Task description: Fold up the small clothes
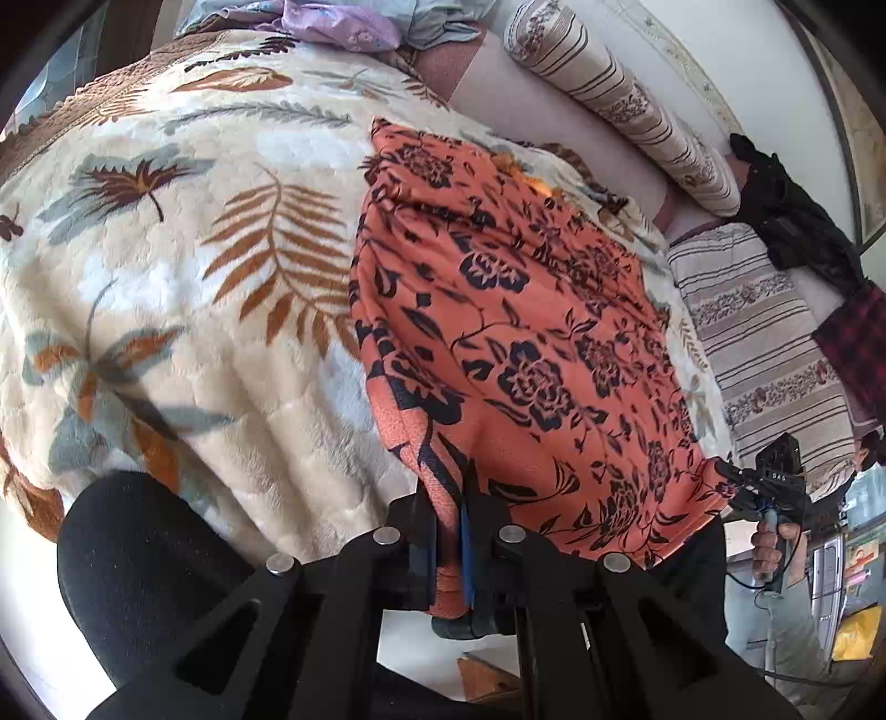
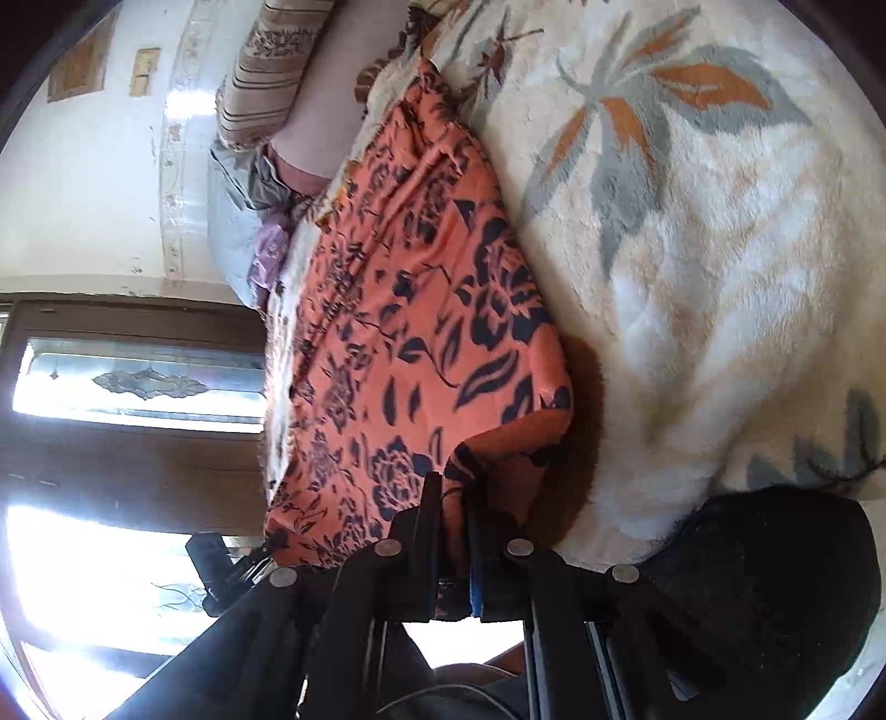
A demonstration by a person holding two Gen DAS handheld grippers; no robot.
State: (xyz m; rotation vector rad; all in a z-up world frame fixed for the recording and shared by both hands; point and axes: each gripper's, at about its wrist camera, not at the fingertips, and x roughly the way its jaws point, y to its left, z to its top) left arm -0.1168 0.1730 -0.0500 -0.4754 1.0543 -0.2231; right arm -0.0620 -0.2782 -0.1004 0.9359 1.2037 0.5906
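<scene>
1. The left gripper [image 1: 449,498] has its two black fingers closed on a near corner of the orange floral garment [image 1: 515,310]; a fold of the cloth is pinched between the pads and runs down between them.
2. The right gripper [image 2: 454,507] is likewise clamped on the garment [image 2: 410,332], with a bunched corner of orange cloth caught between its fingers.
3. Ahead of both sets of fingers, the garment lies spread on the cream leaf-print blanket [image 1: 183,310], stretching away from the fingertips toward the far side of the bed.
4. In the left wrist view the right gripper [image 1: 769,487] shows off to the right of the fingers, at the garment's other near corner, with the right hand [image 1: 775,540] wrapped around its handle.
5. In the right wrist view the left gripper [image 2: 221,570] is partly visible to the left of the fingers, against bright window glare.
6. Beyond the garment, past the fingertips, striped floral pillows [image 1: 626,99] rest along the wall.
7. A dark jacket [image 1: 797,221] lies far right of the left fingers, beside a pillow.
8. A lilac cloth [image 1: 338,25] sits at the far end of the blanket.
</scene>
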